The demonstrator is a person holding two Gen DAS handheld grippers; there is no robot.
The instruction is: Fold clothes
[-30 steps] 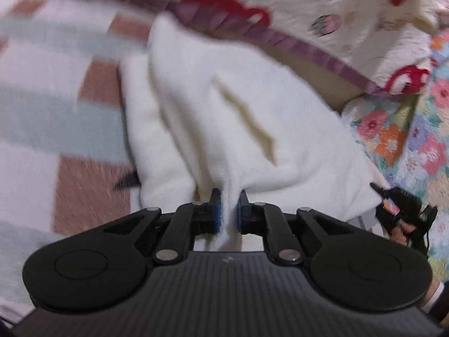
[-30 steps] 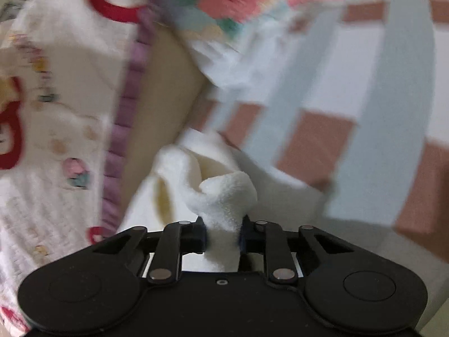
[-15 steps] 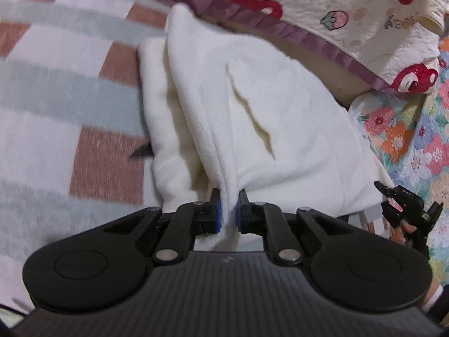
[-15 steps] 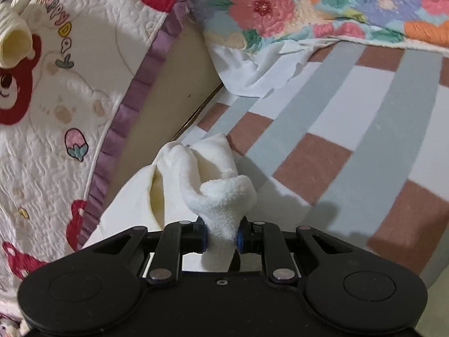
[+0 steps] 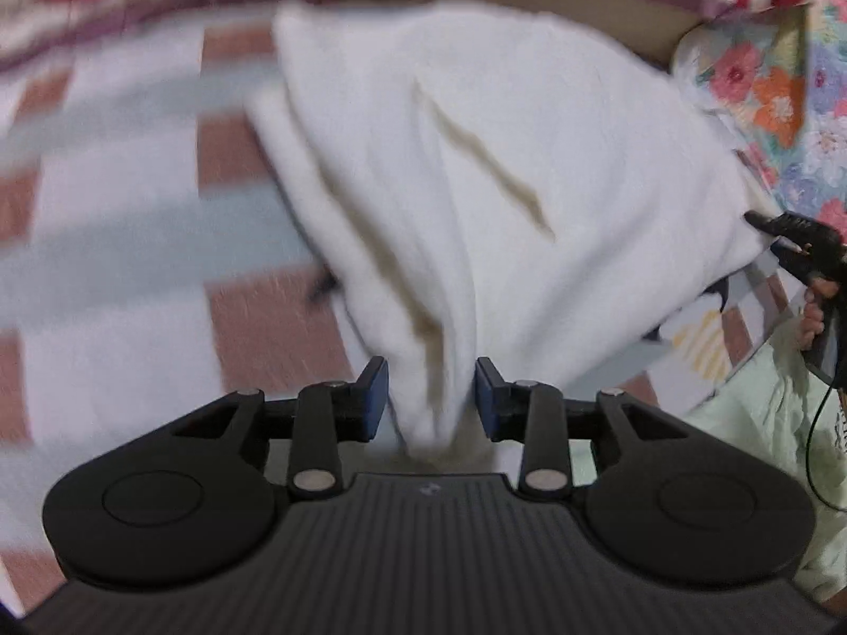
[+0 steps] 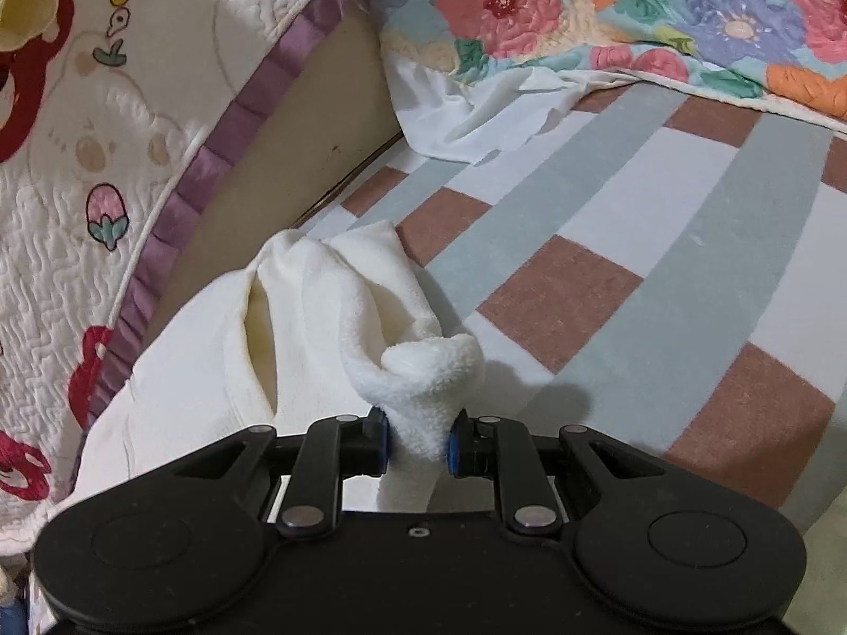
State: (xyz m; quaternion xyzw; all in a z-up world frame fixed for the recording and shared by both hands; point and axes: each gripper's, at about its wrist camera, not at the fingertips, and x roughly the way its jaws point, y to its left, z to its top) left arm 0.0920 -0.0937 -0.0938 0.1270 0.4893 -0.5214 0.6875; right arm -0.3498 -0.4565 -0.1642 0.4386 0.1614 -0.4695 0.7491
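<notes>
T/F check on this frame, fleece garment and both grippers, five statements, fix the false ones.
1. The right gripper is clamped on a bunched end of the white fleece garment. True.
2. The left gripper is pinched tight on the fleece. False: its jaws are opening, with a gap on each side of the fabric between them.
3. The garment lies on a checked blanket. True.
4. The floral quilt covers the garment. False: it lies apart, at the blanket's far edge.
5. The garment is dark blue. False: it is white.
</notes>
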